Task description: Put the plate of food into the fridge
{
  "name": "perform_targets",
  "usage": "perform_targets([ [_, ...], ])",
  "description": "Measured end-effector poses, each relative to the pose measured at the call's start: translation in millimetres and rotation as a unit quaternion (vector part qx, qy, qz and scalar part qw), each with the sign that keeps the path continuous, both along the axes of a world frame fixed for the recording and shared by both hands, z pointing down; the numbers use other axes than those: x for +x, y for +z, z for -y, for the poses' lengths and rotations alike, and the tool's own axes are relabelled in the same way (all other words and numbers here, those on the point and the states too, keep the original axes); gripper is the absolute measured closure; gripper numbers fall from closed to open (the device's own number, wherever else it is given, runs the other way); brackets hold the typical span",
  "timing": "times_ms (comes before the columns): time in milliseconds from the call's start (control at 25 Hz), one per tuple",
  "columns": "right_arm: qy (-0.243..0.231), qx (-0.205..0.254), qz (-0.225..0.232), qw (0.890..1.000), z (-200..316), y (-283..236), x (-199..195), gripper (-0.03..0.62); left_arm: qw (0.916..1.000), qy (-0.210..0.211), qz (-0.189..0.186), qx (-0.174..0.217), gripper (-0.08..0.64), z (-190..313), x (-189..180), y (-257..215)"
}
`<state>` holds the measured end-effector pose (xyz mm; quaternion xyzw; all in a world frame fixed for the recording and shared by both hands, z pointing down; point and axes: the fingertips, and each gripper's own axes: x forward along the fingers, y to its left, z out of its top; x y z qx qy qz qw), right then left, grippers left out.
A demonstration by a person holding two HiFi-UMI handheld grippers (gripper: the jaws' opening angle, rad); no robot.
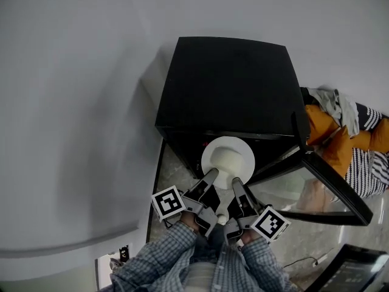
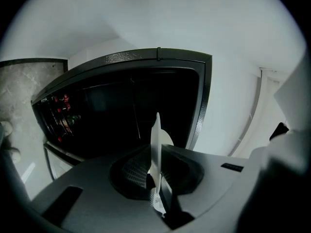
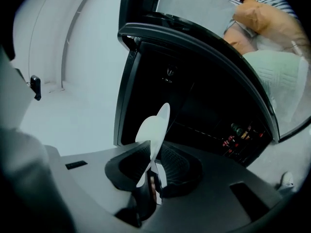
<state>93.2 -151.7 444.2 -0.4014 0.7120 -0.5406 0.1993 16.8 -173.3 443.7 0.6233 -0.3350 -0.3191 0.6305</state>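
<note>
A white plate (image 1: pixel 228 160) hangs level in front of the open black fridge (image 1: pixel 231 87), right at its mouth. My left gripper (image 1: pixel 212 176) is shut on the plate's near-left rim and my right gripper (image 1: pixel 236 184) is shut on its near-right rim. In the left gripper view the plate (image 2: pixel 156 152) shows edge-on, clamped between the dark pads (image 2: pixel 133 171). The right gripper view has the same plate (image 3: pixel 154 135) edge-on between the pads (image 3: pixel 177 166), with the dark fridge interior (image 3: pixel 204 110) behind. Any food on the plate is hidden from these angles.
The fridge door (image 1: pixel 328 184) swings open to the right, its glass panel angled toward me. Orange and striped cloth (image 1: pixel 346 132) lies beyond it at the right. A white wall (image 1: pixel 73 102) fills the left. Bottles with red caps (image 3: pixel 240 135) stand inside the fridge.
</note>
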Motion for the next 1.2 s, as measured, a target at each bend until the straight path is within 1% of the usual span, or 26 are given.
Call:
perform_targets([
  [120, 0.008, 0.000, -0.003, 1.000, 13, 0, -1, 0.520, 1.0000, -0.002, -0.005, -0.004, 0.517, 13, -1, 2],
  [280, 0.018, 0.002, 0.015, 1.000, 25, 2, -5, 0.520, 0.9999, -0.008, -0.007, -0.007, 0.517, 26, -4, 5],
  [360, 0.024, -0.003, 0.017, 1.000, 30, 5, -5, 0.520, 0.9999, -0.009, -0.004, -0.008, 0.517, 31, -4, 8],
  [520, 0.020, -0.018, 0.010, 1.000, 37, 16, -13, 0.520, 0.9998, -0.011, -0.002, -0.015, 0.515, 44, -6, 18],
  [680, 0.005, -0.014, -0.005, 1.000, 41, 22, -28, 0.520, 0.9995, -0.014, 0.007, -0.027, 0.515, 56, -6, 31],
  [840, 0.020, -0.024, -0.012, 0.999, 44, 26, -26, 0.520, 0.9991, -0.007, 0.022, -0.036, 0.515, 58, -6, 38],
  [960, 0.026, -0.034, -0.010, 0.999, 48, 29, -25, 0.520, 0.9990, -0.010, -0.003, -0.043, 0.515, 61, -5, 41],
  [1080, 0.030, -0.034, -0.015, 0.999, 51, 30, -23, 0.526, 0.9988, -0.008, -0.026, -0.040, 0.515, 64, -2, 39],
  [1200, 0.036, -0.032, -0.007, 0.999, 54, 29, -23, 0.534, 0.9993, -0.002, -0.026, -0.026, 0.515, 68, -1, 36],
])
